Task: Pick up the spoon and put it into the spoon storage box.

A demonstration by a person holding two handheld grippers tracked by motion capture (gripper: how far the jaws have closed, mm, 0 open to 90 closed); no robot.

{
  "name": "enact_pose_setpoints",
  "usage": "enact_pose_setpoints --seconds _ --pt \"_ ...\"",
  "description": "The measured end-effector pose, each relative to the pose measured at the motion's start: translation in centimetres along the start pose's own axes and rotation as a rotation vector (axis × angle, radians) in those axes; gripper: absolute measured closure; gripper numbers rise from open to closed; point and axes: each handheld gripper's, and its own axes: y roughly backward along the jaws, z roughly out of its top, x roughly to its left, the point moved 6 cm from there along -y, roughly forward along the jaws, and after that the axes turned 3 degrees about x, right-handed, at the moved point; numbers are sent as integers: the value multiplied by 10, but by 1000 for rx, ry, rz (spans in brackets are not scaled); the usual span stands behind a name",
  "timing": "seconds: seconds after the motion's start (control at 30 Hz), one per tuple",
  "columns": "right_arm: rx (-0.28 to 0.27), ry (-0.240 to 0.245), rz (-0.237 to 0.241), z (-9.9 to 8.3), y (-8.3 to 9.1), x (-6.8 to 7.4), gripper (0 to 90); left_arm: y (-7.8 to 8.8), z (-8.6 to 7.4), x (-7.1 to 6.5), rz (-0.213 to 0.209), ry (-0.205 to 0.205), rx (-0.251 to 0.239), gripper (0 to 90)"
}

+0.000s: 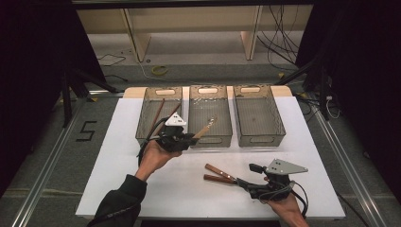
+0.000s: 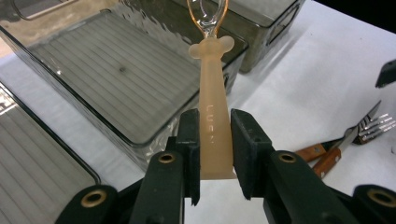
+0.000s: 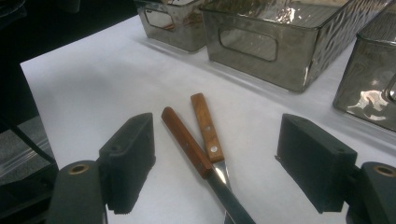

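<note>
Left gripper (image 2: pixel 215 154) is clamped on the pale peach handle of a spoon (image 2: pixel 214 116), whose clear bowl points away over the front edge of the middle bin (image 1: pixel 210 116). From above, that gripper (image 1: pixel 193 138) hangs just in front of the left bin (image 1: pixel 146 127) and the middle one, the spoon (image 1: pixel 204 128) angling up over the middle bin's front wall. Right gripper (image 3: pixel 215 163) sits low at the near edge of the white table (image 1: pixel 302 142), jaws spread wide with nothing between the pads. Just ahead of it lie a wooden-handled knife (image 3: pixel 187 142) and a wooden-handled fork (image 3: pixel 206 128), crossed and touching. Farther back, the three smoky clear bins stand in a row; brown-handled utensils (image 1: pixel 158 118) lean inside the left one, and the right bin (image 1: pixel 257 113) stands well apart from both grippers.
</note>
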Motion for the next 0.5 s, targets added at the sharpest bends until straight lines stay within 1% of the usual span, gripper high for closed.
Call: enact_pose_setpoints --seconds 0.03,0.2,0.23,0.3,0.47,0.5 --pt "0 0 0 0 0 0 283 0 2 1 1 -2 -1 735" --pt "1 -3 0 0 0 0 283 -4 8 6 6 14 -8 735" --pt "2 -3 0 0 0 0 283 -4 9 7 7 9 -5 735" --pt "2 -4 0 0 0 0 283 -5 11 9 10 12 -8 734" --pt "3 -4 1 0 0 0 283 -6 19 14 23 20 -22 734" --pt "2 -3 1 0 0 0 283 -7 21 15 23 28 -29 735"
